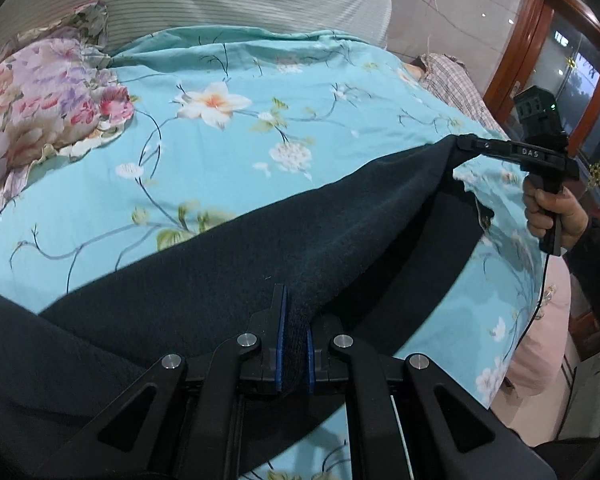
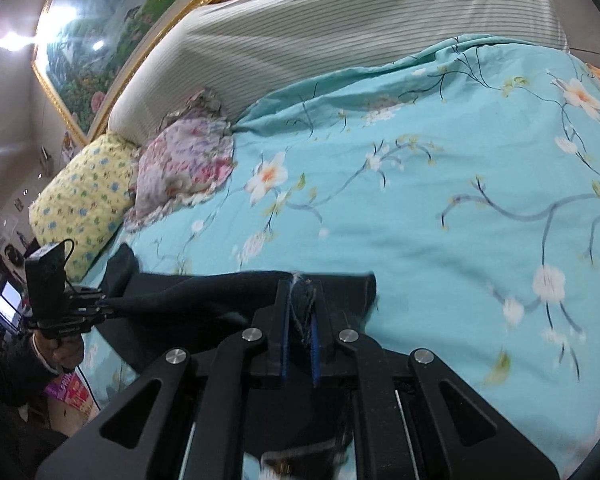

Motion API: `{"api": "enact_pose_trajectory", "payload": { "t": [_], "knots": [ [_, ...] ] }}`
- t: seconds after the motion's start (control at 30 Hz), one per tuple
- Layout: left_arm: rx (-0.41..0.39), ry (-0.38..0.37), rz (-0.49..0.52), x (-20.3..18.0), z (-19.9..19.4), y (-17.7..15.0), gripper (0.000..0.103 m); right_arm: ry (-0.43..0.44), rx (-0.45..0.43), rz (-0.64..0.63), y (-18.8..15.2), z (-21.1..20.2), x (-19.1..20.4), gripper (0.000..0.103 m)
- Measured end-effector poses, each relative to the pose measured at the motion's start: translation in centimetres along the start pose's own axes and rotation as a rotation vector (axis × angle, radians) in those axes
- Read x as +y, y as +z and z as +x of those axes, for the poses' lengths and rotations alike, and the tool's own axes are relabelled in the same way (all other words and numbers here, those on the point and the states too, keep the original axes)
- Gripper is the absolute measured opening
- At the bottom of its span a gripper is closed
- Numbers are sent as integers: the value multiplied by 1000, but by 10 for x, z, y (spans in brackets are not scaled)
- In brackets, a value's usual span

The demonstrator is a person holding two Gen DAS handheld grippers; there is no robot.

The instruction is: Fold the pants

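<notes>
Dark navy pants hang stretched over a bed with a turquoise floral cover. My left gripper is shut on a bunched edge of the pants at the bottom of the left wrist view. My right gripper is shut on the far corner of the same edge, at the right of that view. In the right wrist view the right gripper pinches the pants with frayed threads between its pads, and the left gripper holds the other end at the far left.
A floral pillow lies at the head of the bed beside a yellow flowered pillow. A striped white headboard cushion stands behind. A checked cloth lies at the far bed edge. A wooden door frame is at the right.
</notes>
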State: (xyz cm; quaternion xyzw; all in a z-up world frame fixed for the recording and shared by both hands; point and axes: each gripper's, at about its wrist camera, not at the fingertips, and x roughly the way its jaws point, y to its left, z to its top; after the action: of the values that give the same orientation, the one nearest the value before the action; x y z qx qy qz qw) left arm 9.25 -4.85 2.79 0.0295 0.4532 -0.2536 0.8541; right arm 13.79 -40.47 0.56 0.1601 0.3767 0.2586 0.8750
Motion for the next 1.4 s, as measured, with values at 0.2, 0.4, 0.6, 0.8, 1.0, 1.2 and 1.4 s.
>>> {"api": "enact_pose_trajectory", "payload": {
  "t": [0.2, 0.4, 0.6, 0.8, 1.0, 1.2, 1.4],
  "knots": [
    [3, -9, 19, -7, -1, -20, 6, -10, 10, -27, -24, -18, 10, 9],
    [27, -23, 27, -9, 6, -34, 6, -45, 51, -49, -41, -20, 15, 9],
    [70, -29, 17, -8, 23, -42, 8, -99, 103, -59, -56, -16, 10, 9],
    [72, -53, -6, -11, 21, -48, 32, -157, 137, -56, -64, -15, 13, 23],
    [61, -62, -35, -14, 10, -57, 41, -185, 84, -17, -69, -38, 18, 35],
    [26, -52, -78, -7, -12, -65, 44, -155, 15, -6, -67, -48, 44, 39],
    [-17, -22, -137, 11, -36, -72, 46, -71, -12, -38, -62, -33, 86, 39]
  ]
}}
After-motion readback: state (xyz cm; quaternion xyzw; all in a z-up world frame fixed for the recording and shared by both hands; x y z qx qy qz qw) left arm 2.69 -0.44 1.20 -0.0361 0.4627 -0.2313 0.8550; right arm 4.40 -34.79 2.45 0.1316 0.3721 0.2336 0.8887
